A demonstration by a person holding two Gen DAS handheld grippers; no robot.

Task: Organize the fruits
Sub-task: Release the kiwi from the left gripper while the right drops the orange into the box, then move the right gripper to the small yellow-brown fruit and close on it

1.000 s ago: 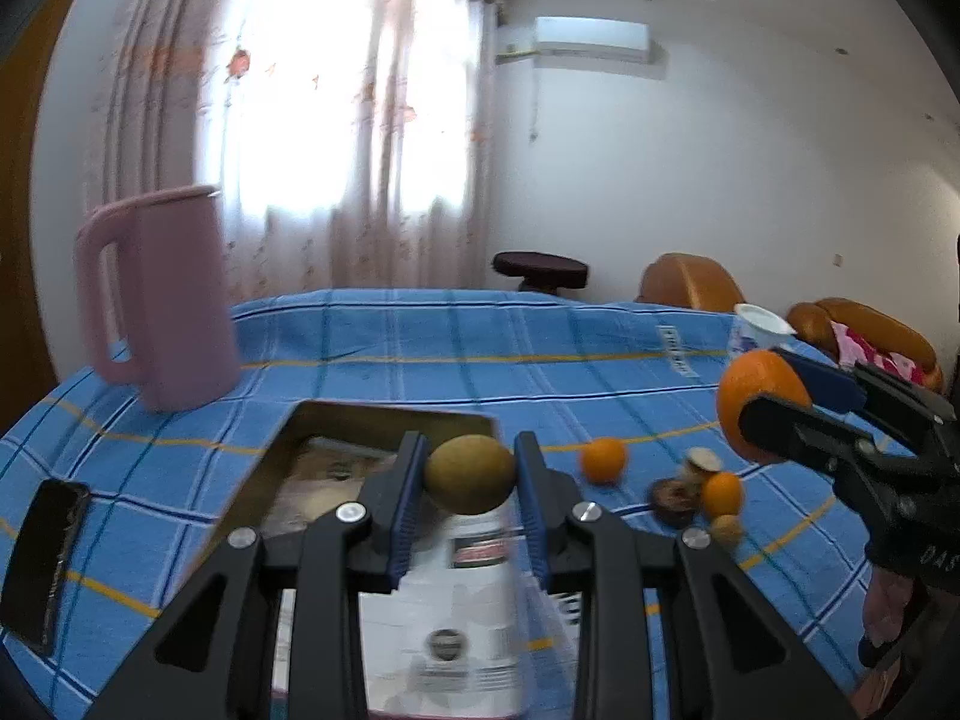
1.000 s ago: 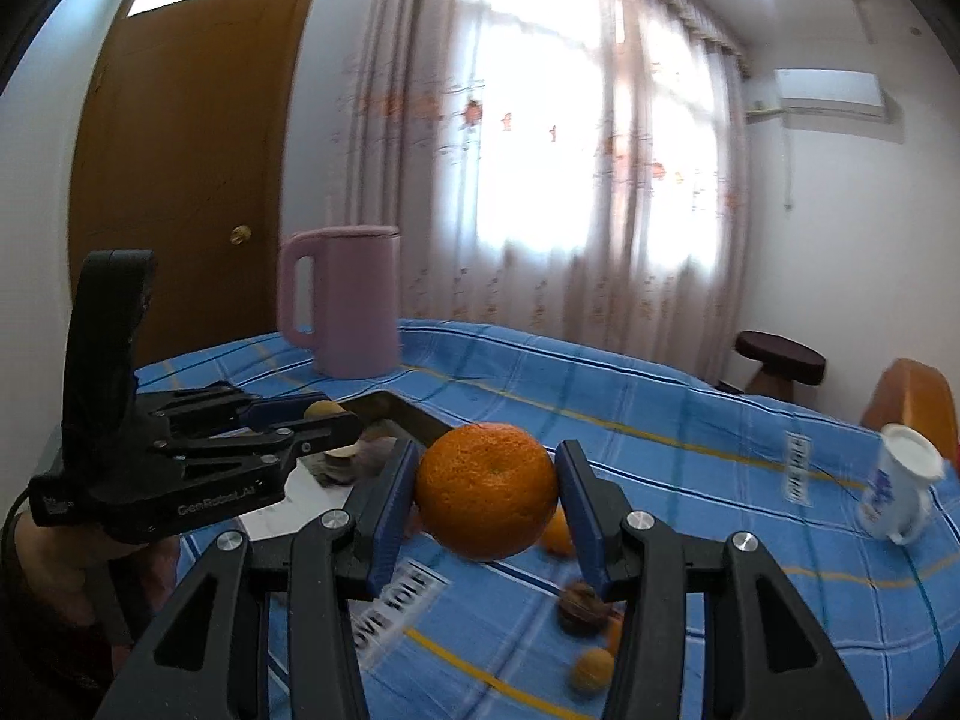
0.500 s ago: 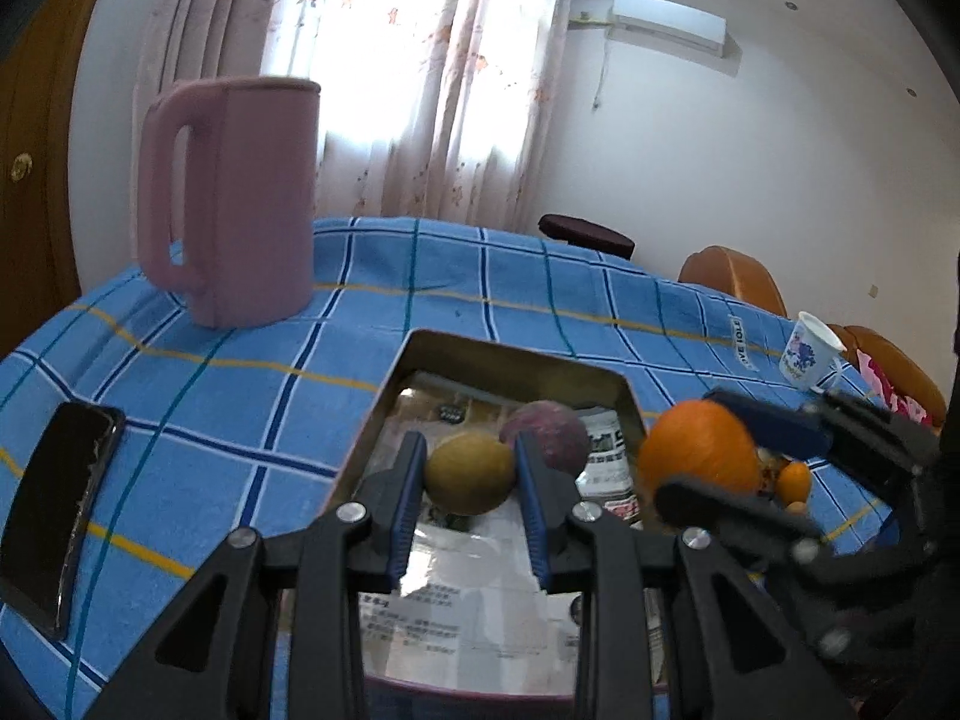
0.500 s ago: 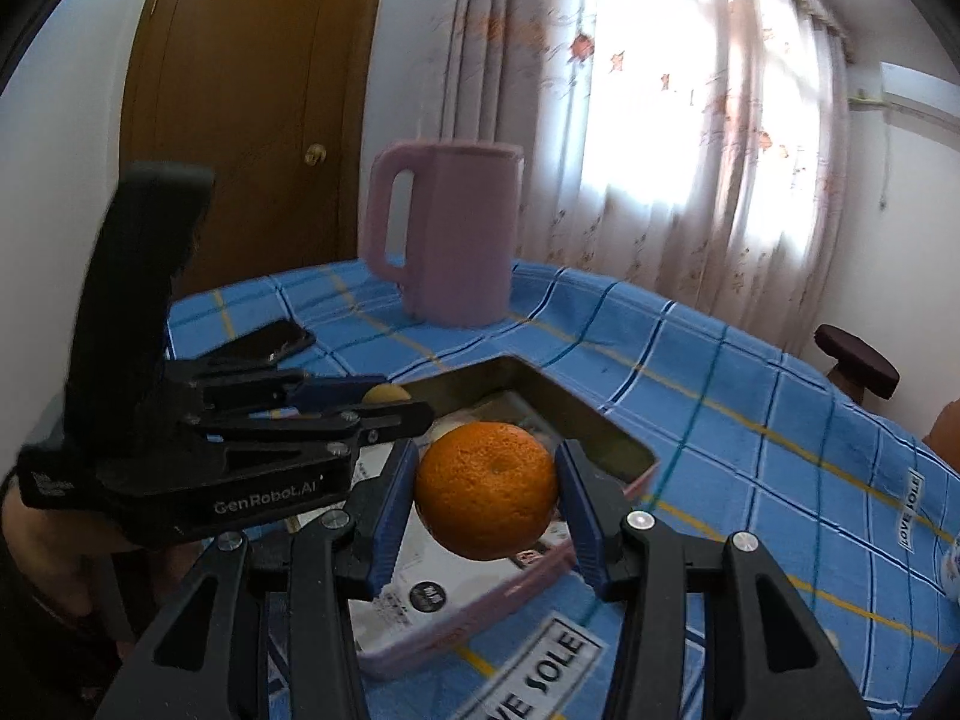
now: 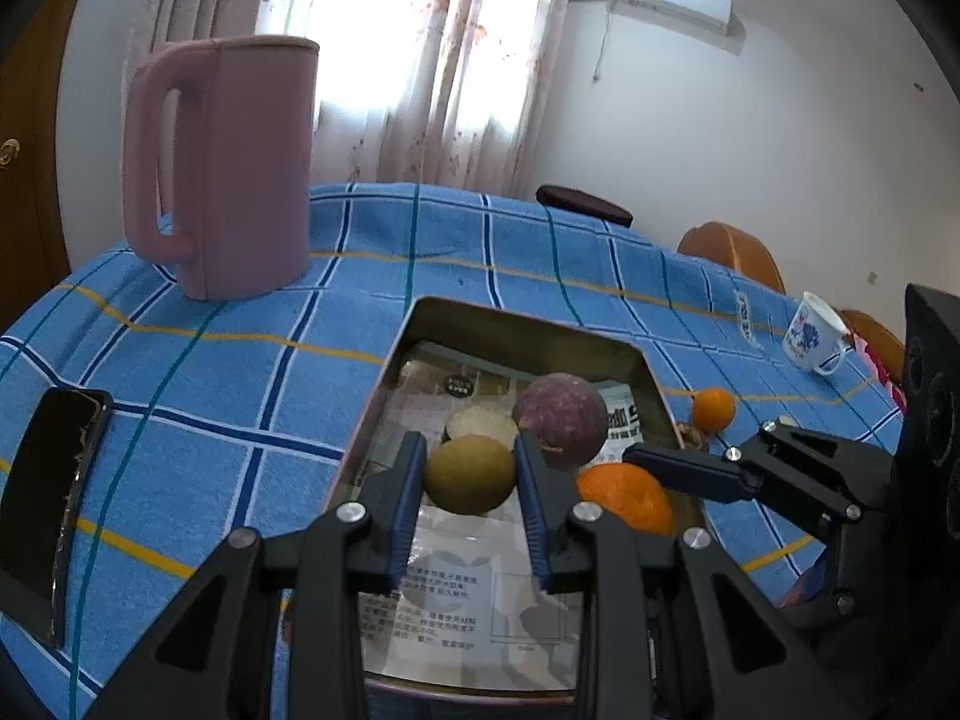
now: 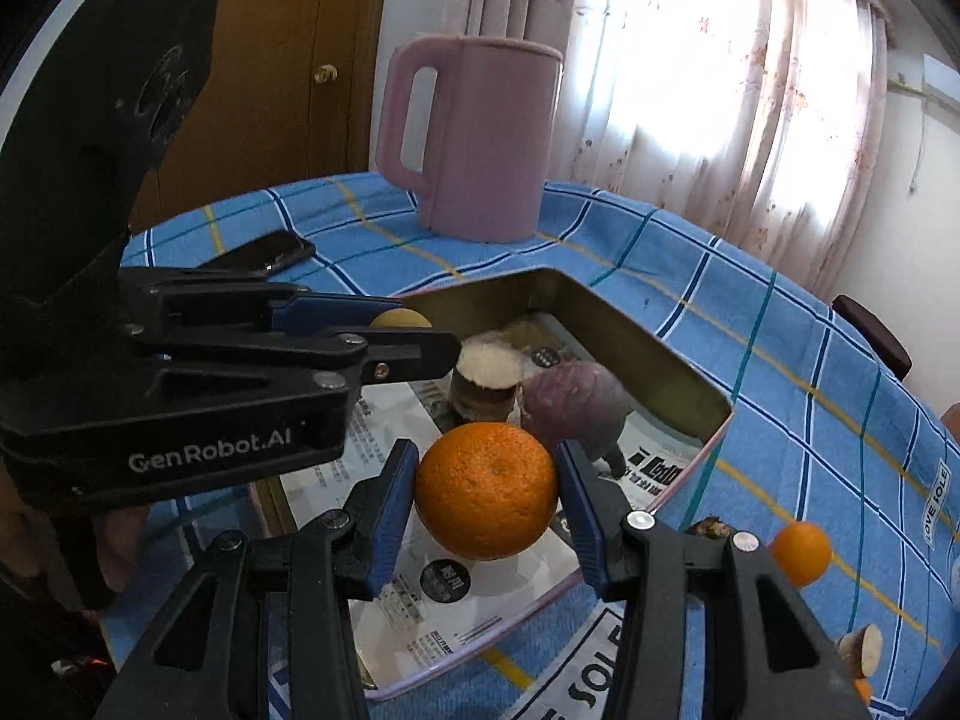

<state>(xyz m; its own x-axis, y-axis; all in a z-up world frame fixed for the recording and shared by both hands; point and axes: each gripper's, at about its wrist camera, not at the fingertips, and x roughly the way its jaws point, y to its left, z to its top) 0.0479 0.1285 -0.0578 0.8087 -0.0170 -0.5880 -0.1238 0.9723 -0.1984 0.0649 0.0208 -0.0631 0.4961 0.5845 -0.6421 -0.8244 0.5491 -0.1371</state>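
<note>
Left gripper (image 5: 470, 468): jaws pinching a yellow-green fruit (image 5: 470, 474) from both sides, held over the tray; in the right wrist view only the top of this fruit shows above its fingers.
Right gripper (image 6: 486, 498): jaws pinching a large orange (image 6: 486, 498), held over the near part of the tray, just right of the left gripper.
Tray (image 5: 414, 336): shallow metal box with raised walls, lined with printed paper, sitting on the surface.
Purple fruit (image 5: 561, 417): round, lying inside the tray, beyond the two held fruits.
Cut brown piece (image 6: 485, 381): stubby cylinder with a pale top, standing upright in the tray, beside the purple fruit; I cannot tell if they touch.
Small orange (image 6: 801, 553): on the cloth outside the tray, off its right side.
Other bits: a dark wrinkled piece (image 6: 711, 527) near the tray's outer wall and a pale-faced cut piece (image 6: 861, 647) closer to the camera, both on the cloth.
Surface (image 5: 240, 372): covered by a blue checked cloth with yellow and white lines.
Pink jug (image 5: 222, 168): upright on the far left of the surface, well apart from the tray.
Phone (image 5: 51, 498): lying flat, dark screen up, left of the tray.
Cup (image 5: 813, 333): white with blue print, on the far right edge of the surface.
</note>
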